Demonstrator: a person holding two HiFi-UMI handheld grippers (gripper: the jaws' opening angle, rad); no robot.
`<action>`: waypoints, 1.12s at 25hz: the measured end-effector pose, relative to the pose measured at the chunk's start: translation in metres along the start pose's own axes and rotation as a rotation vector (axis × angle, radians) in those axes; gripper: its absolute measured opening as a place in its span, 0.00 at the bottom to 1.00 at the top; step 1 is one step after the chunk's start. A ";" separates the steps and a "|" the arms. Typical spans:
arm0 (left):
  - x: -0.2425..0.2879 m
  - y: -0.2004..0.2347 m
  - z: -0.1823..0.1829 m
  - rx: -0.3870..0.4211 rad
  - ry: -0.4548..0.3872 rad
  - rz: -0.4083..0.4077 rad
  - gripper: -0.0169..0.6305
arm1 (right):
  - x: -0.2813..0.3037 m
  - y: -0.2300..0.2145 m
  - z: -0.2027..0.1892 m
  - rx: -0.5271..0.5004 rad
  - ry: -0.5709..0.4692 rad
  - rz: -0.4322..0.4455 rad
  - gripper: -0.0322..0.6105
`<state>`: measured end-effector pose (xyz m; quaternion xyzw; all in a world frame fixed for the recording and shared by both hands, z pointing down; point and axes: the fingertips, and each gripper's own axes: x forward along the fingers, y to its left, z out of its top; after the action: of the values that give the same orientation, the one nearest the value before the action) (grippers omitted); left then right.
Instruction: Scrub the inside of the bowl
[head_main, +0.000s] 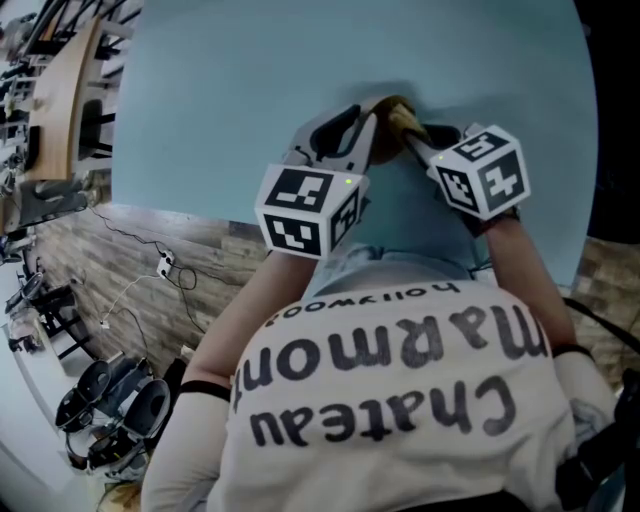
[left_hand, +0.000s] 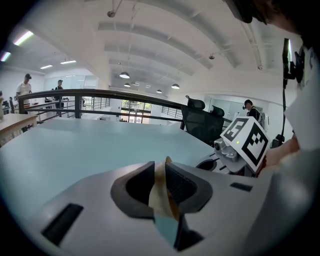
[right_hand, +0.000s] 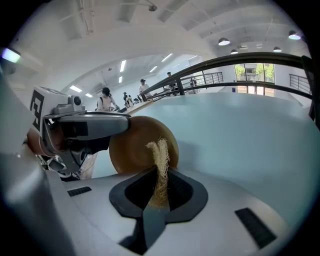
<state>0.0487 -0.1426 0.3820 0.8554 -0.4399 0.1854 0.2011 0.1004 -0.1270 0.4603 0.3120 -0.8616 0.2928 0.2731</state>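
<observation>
**Surface.** A pale blue table (head_main: 250, 90) is filling the upper part of the head view. In both gripper views it is running out flat toward a dark railing (left_hand: 100, 92).

**Bowl.** A brown wooden bowl (right_hand: 132, 145) is standing tipped on its edge over the near part of the table, between the two grippers. Whether it is touching the surface cannot be told.

**Left gripper** (left_hand: 160, 166). Its jaws are sitting narrow, pinching the bowl's thin rim from both sides.

**Right gripper** (right_hand: 161, 175). Its jaws are clamping a pale, fibrous scrubber (right_hand: 160, 152). The scrubber's frayed end is sticking up in front of the bowl's brown face; whether they are touching cannot be told.

**Person.** A pale printed shirt (head_main: 400, 380) is filling the lower part of the head view, with both forearms reaching out to the grippers.

**Room.**
- A wood-pattern floor (head_main: 120, 250) is showing left of the table, with thin cables (head_main: 150, 270) trailing across it.
- Black office chairs (head_main: 110, 400) are crowding the lower left corner, and a wooden desk (head_main: 60, 90) is lying at the upper left.
- Overhead, a white ribbed ceiling (left_hand: 165, 40) is carrying round pendant lamps (left_hand: 124, 75).
- Several people (left_hand: 22, 89) are standing far off beyond the railing.
</observation>
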 end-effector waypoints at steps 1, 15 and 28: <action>-0.002 0.001 0.001 -0.007 -0.001 -0.001 0.13 | 0.000 0.002 0.001 -0.005 0.006 -0.004 0.15; -0.008 0.008 -0.006 -0.058 -0.010 -0.033 0.13 | 0.007 0.021 -0.009 -0.015 0.078 -0.018 0.15; -0.027 0.002 -0.011 -0.071 0.014 -0.216 0.14 | 0.003 0.039 -0.013 0.119 0.090 -0.188 0.15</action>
<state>0.0308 -0.1192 0.3783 0.8889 -0.3500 0.1528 0.2529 0.0750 -0.0945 0.4577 0.3937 -0.7964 0.3303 0.3188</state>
